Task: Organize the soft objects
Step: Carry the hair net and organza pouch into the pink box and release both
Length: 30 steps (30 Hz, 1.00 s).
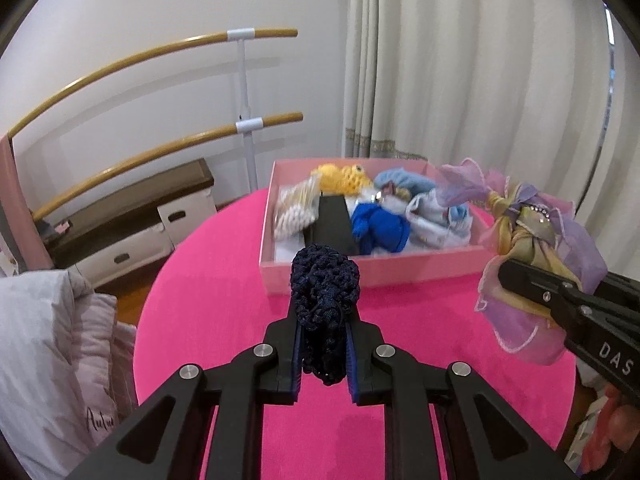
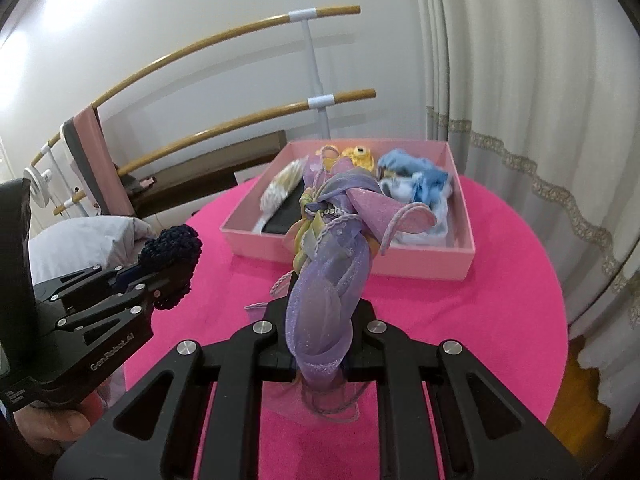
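I held a navy knitted bundle clamped in my left tool and a lilac organza bundle clamped in my right tool, both lifted above the round pink surface, just short of the open pink box. The risks, as I judged them, lay in the trailing parts: the organza's loose cord and frilled hem hung below the fingers and could snag the box's near wall on the way in, dragging the box or pulling cloth free. With both tools side by side, they could also knock together over the opening. The box already looked crowded. It held a yellow knitted toy, a packet of cotton swabs, a flat black item, a royal-blue cloth and pale blue and white cloths, so a bundle dropped on top might roll out or bury what lay beneath.
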Each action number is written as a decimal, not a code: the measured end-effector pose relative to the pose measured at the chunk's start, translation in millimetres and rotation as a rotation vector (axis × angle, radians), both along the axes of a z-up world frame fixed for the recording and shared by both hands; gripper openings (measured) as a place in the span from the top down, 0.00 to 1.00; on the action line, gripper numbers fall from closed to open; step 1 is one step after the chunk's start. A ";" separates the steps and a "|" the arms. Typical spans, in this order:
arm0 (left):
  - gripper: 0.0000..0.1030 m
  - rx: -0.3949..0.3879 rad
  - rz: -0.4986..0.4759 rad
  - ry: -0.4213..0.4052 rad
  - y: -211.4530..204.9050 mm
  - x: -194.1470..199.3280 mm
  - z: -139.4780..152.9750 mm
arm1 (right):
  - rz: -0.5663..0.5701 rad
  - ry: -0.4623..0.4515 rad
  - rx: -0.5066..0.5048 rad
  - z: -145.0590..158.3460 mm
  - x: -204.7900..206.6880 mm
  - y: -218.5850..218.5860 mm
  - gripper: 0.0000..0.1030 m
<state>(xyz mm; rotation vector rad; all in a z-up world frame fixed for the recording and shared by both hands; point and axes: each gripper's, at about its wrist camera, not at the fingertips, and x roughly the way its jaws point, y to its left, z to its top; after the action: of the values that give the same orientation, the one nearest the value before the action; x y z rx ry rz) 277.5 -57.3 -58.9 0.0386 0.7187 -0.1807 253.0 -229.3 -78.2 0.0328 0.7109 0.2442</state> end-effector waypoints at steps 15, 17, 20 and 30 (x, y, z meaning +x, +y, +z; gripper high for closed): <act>0.87 -0.018 -0.003 -0.060 -3.5 53.2 40.4 | 0.007 -0.058 -0.054 54.9 52.7 -1.5 0.87; 0.87 -0.020 -0.005 -0.061 -4.2 66.3 44.3 | 0.006 -0.058 -0.061 60.9 65.6 -1.3 0.87; 0.87 -0.023 -0.011 -0.056 -7.7 88.6 48.3 | 0.005 -0.057 -0.064 69.0 85.0 -3.2 0.87; 0.87 -0.029 0.003 -0.017 -22.6 166.0 45.9 | -0.015 0.000 -0.068 64.3 147.6 -15.3 0.87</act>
<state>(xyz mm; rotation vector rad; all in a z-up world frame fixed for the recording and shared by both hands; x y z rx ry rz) 443.5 -79.8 -13.0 0.0113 0.6988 -0.1877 400.5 -244.6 -13.9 -0.0268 0.7189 0.2055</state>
